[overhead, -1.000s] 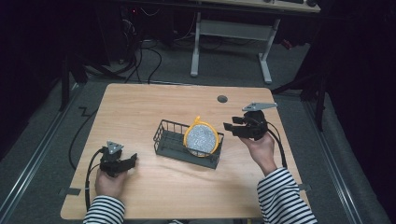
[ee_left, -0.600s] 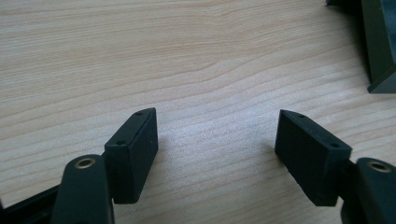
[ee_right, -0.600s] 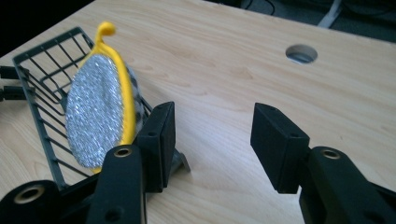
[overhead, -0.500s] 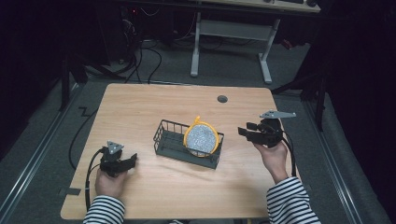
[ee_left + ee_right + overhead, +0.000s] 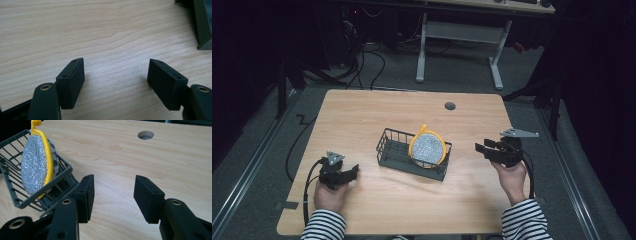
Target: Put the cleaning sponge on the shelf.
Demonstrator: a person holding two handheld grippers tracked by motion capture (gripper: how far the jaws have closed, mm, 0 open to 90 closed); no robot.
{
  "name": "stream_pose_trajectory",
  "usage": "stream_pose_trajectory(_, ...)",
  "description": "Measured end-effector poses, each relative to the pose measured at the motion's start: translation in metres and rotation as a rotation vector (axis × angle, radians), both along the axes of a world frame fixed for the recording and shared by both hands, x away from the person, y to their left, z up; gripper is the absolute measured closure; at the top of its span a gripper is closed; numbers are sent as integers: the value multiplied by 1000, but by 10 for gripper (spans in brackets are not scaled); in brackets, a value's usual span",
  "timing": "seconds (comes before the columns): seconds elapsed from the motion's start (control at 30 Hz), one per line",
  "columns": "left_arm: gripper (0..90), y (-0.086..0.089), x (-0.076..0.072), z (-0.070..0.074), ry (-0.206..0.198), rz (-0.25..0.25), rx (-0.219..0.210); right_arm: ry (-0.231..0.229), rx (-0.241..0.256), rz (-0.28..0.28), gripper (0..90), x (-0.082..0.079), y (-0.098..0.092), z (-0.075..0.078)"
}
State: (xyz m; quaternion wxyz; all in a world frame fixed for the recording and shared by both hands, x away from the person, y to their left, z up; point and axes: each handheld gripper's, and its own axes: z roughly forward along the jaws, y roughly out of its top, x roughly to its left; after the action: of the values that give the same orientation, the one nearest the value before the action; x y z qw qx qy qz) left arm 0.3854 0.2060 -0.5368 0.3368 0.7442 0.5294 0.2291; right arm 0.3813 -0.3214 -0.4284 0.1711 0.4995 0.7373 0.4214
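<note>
Right gripper view has the right gripper (image 5: 113, 195) spread and holding nothing, the yellow-rimmed scouring pad (image 5: 35, 167) propped on edge in the wire basket (image 5: 15, 202) just off its left jaw, apparently already deposited. Left gripper view adds the left gripper (image 5: 116, 81), likewise released, over bare table (image 5: 100, 32).

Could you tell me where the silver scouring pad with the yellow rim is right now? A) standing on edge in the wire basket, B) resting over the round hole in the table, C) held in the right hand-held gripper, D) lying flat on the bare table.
A: the scouring pad stands on edge inside the wire basket, leaning against its wall, while the right hand-held gripper is open and apart from it.
</note>
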Motion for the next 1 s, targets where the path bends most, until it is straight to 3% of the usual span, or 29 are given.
stream_pose_trajectory(0.67,305,0,0,0,0,1,0,73,18,-88,494,-21,-19,-60)
stream_pose_trajectory(0.8,305,0,0,0,0,1,1,73,8,-93,481,-23,-18,-70)
stream_pose_trajectory(1.0,305,0,0,0,0,1,1,68,-46,-106,468,-27,-13,-88)
